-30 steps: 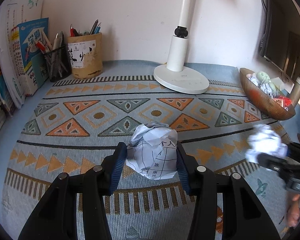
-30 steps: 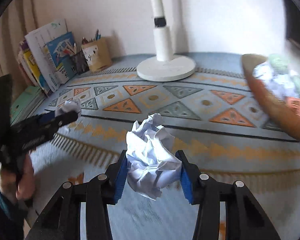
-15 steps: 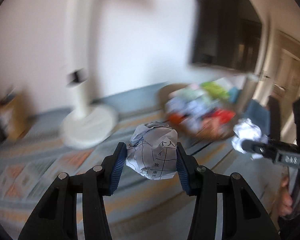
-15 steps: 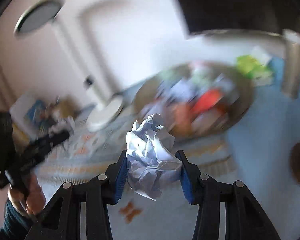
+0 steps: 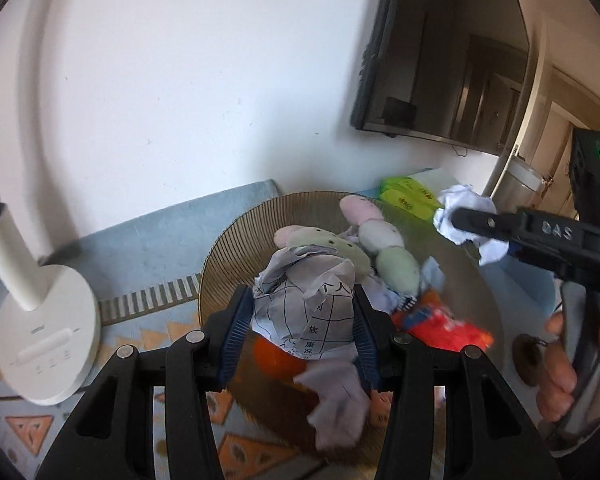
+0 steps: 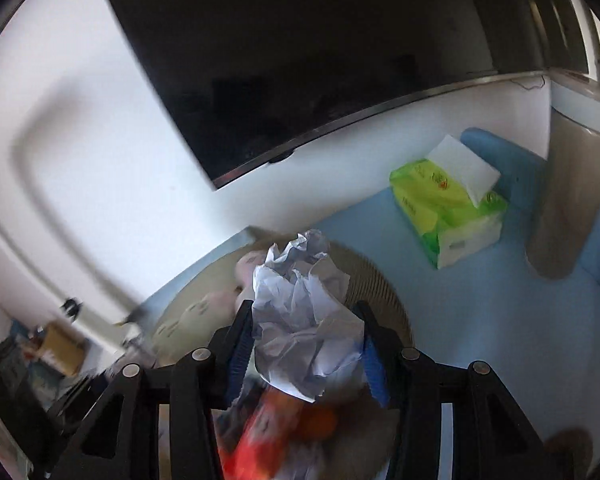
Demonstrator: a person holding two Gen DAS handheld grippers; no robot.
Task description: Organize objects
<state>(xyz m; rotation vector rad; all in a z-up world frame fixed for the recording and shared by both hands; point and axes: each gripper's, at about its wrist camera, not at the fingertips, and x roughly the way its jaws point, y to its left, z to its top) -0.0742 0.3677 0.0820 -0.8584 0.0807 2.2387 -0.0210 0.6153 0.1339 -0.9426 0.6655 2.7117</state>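
My left gripper (image 5: 302, 320) is shut on a crumpled paper ball printed with a grid (image 5: 306, 300) and holds it above the woven brown basket (image 5: 236, 252). The basket holds plush toys (image 5: 380, 236), an orange wrapper (image 5: 440, 326) and other paper. My right gripper (image 6: 306, 344) is shut on a plain white crumpled paper ball (image 6: 304, 320) above the same basket (image 6: 380, 284). It also shows in the left wrist view (image 5: 466, 222), at the basket's far right rim.
A white desk lamp base (image 5: 44, 340) stands left of the basket on the patterned mat (image 5: 16, 428). A green tissue pack (image 6: 448, 208) lies behind the basket near a metal cylinder (image 6: 568, 204). A dark monitor (image 6: 300, 48) hangs on the wall above.
Both grippers, each still holding its paper ball, have swung right from the mat's middle to over the basket.
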